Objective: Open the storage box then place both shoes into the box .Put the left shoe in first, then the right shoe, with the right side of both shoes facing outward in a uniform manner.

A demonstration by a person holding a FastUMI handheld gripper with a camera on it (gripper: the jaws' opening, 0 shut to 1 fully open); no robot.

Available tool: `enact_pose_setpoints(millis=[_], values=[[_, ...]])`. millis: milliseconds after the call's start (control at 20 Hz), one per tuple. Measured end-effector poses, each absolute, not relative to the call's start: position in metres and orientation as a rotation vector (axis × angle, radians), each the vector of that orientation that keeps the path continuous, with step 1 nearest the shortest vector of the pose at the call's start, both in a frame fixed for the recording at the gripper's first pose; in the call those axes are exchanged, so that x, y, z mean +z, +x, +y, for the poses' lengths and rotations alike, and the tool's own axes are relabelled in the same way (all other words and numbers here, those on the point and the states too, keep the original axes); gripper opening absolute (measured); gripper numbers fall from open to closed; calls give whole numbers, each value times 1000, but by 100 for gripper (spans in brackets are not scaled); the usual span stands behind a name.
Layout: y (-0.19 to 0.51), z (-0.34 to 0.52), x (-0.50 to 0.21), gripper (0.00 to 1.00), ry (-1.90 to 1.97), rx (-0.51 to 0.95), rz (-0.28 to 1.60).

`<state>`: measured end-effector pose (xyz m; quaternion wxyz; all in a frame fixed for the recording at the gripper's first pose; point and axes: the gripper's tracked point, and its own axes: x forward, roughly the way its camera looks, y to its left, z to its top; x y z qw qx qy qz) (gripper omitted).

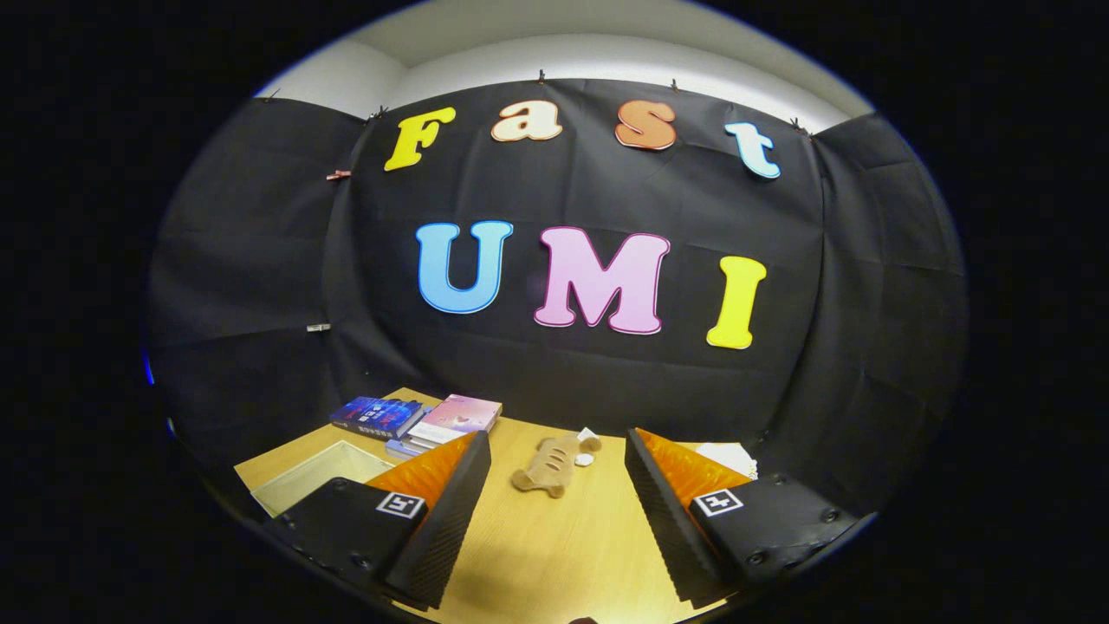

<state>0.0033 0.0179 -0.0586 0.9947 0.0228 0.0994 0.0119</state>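
My gripper [554, 485] is open, its two fingers spread wide above a light wooden table [554, 555], with nothing between them. A tan shoe [550, 466] with holes in its upper lies flat on the table just ahead of the fingers, roughly midway between them. A small white thing [589, 438] rests by its far end; I cannot tell what it is. To the left of the left finger stands a pale, shallow open box [316, 481]. Something white [732, 458] peeks out behind the right finger, mostly hidden.
A blue book [377, 416] and a pink book on a short stack [455, 418] lie at the table's far left edge, against the black cloth wall. The table's bare wood runs between the fingers toward me.
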Motion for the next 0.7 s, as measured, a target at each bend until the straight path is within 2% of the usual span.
enact_pose_setpoints(millis=[300,700], values=[[7,-33,-56,98,16,-21,188],[12,-32,-57,98,9,24,176]])
